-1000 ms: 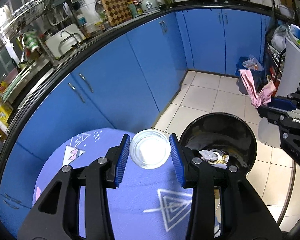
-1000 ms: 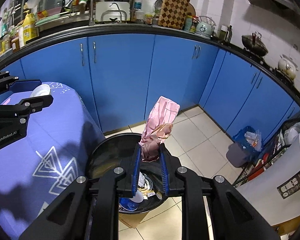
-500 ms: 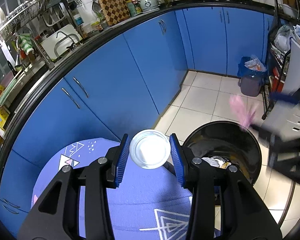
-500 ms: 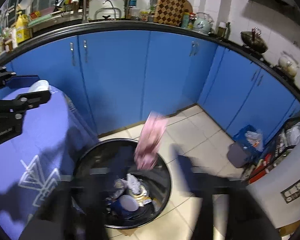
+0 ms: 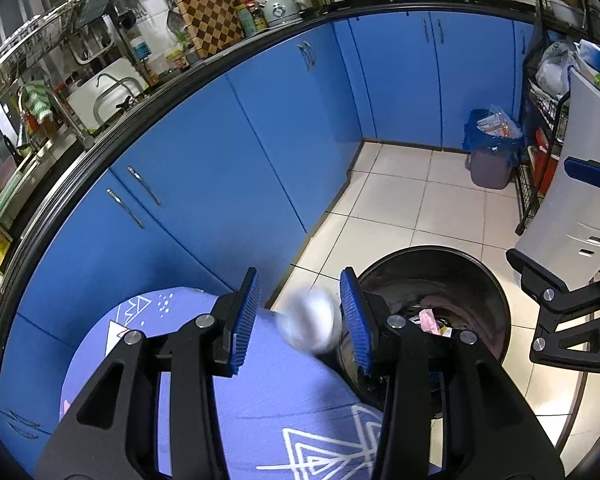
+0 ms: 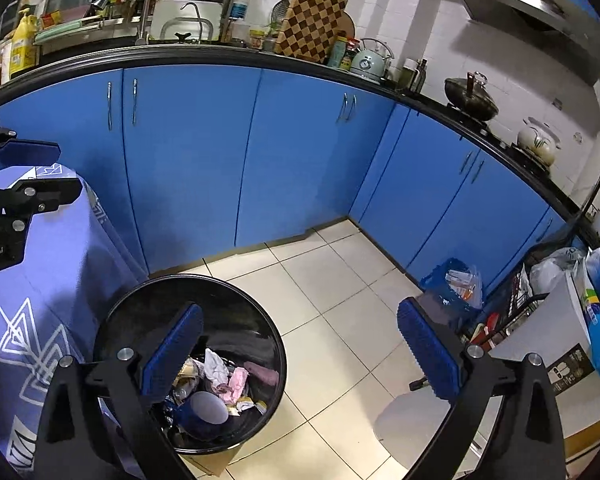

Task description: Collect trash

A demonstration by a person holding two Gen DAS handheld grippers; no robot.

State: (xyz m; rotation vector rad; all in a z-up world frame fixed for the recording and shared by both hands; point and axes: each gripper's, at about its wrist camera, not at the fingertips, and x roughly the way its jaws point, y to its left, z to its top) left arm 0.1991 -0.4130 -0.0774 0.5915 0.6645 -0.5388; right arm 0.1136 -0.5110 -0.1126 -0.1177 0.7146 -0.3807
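Observation:
My left gripper point(image 5: 300, 320) is open above the edge of the purple-clothed table point(image 5: 260, 396). A white plastic lid point(image 5: 310, 322), blurred with motion, is between its pads and touching neither. The black trash bin point(image 5: 496, 300) stands just right of it on the floor. My right gripper point(image 6: 300, 356) is wide open and empty above the bin point(image 6: 240, 308). The pink wrapper point(image 6: 236, 382) lies inside the bin among other trash.
Blue kitchen cabinets point(image 5: 260, 132) curve along the back. A small grey bin with a blue bag point(image 5: 492, 152) stands in the far corner. A white appliance and a wire rack point(image 5: 540, 128) are at the right. White floor tiles point(image 6: 332, 280) surround the bin.
My right gripper opened and the pink wrapper fell into the bin. My left gripper opened and the white lid slipped out, blurred and falling toward the bin.

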